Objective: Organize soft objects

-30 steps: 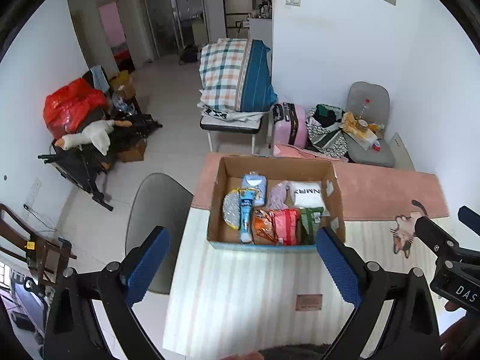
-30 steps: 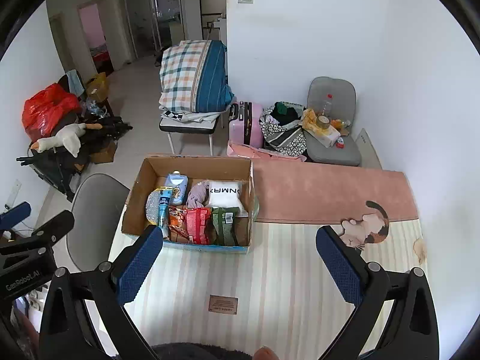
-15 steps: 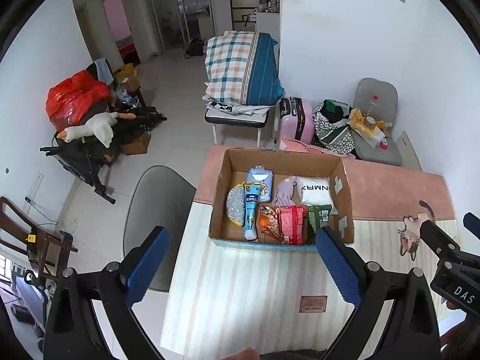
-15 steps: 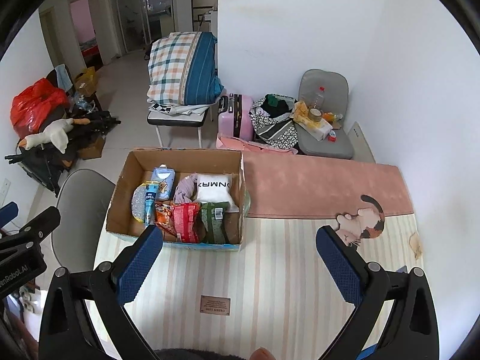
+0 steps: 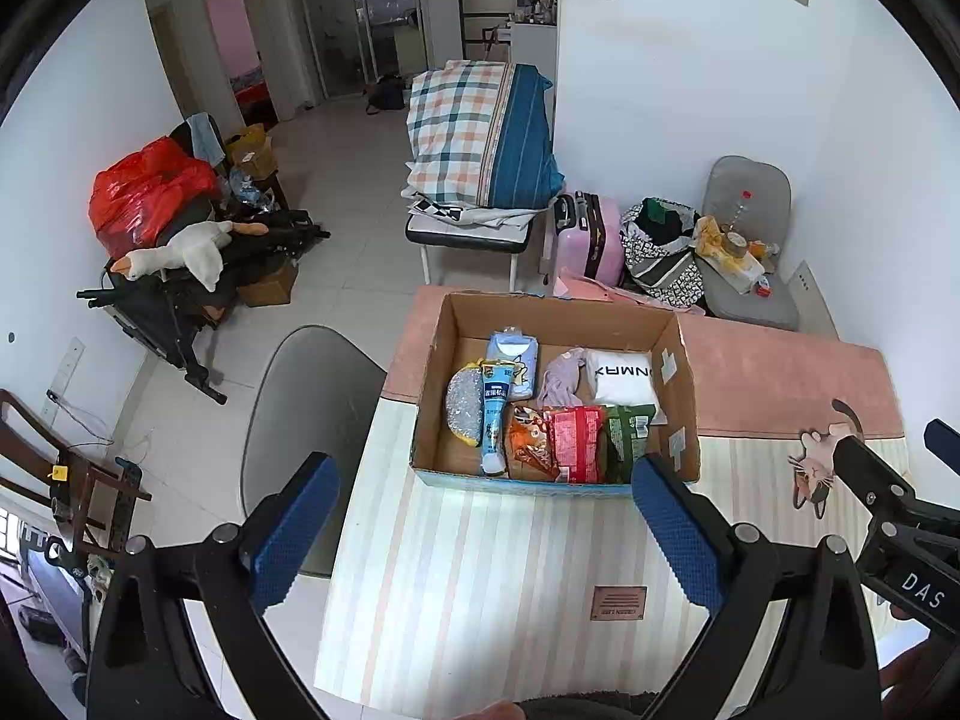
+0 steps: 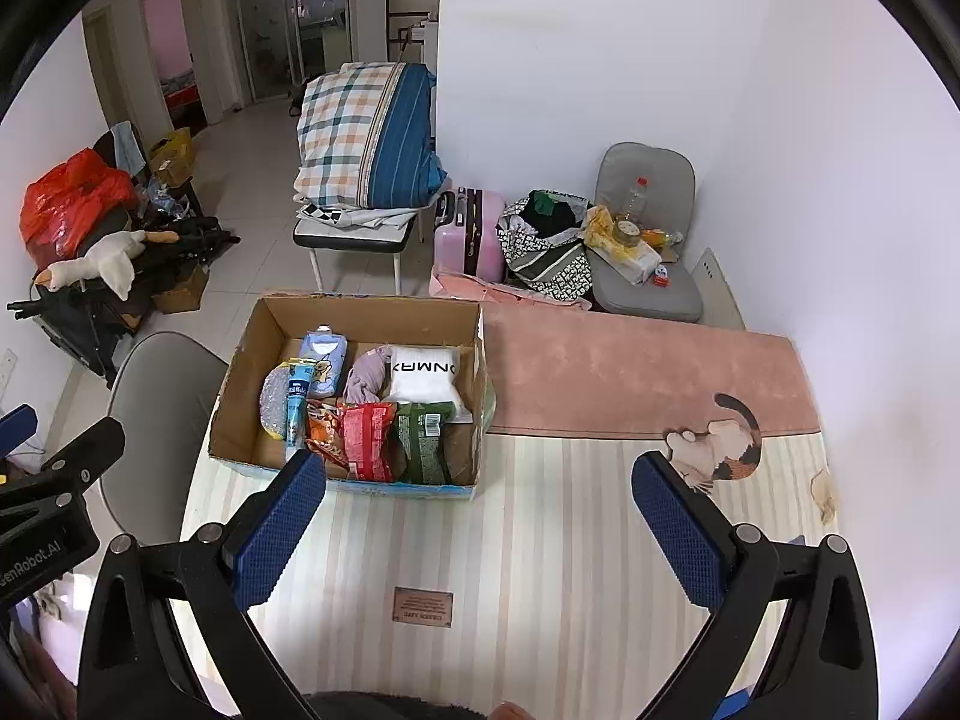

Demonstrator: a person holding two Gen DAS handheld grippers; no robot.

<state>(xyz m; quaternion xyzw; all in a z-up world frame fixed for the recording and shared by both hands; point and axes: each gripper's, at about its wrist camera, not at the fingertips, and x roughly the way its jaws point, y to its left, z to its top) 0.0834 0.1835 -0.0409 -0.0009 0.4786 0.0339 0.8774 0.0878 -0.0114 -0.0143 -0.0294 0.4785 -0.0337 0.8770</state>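
An open cardboard box (image 5: pixel 681 360) (image 6: pixel 240 396) stands on the striped table mat. Inside lie a white folded garment (image 5: pixel 621 375) (image 6: pixel 423 378), a lilac cloth (image 5: pixel 561 375) (image 6: pixel 363 378), a light blue pack (image 5: pixel 513 354) (image 6: pixel 321 360), a blue tube (image 5: pixel 495 426), a silver pouch (image 5: pixel 462 414) and red (image 5: pixel 576 444) (image 6: pixel 369 441), orange and green (image 5: pixel 627 435) (image 6: pixel 423 438) snack bags. My left gripper (image 5: pixel 480 531) is open and empty, held above the mat in front of the box. My right gripper (image 6: pixel 480 531) is open and empty, to the right of the box.
A grey chair (image 5: pixel 306 396) stands left of the table. A pink mat with a cat picture (image 6: pixel 717 438) covers the table's far part. Beyond are a bench with folded bedding (image 5: pixel 480 144), a pink suitcase (image 5: pixel 588 240) and a cluttered grey seat (image 5: pixel 744 252).
Both grippers have risen and drawn back a little from the box, so the view looks more steeply down. Both stay open and empty. Nothing in the box has moved.
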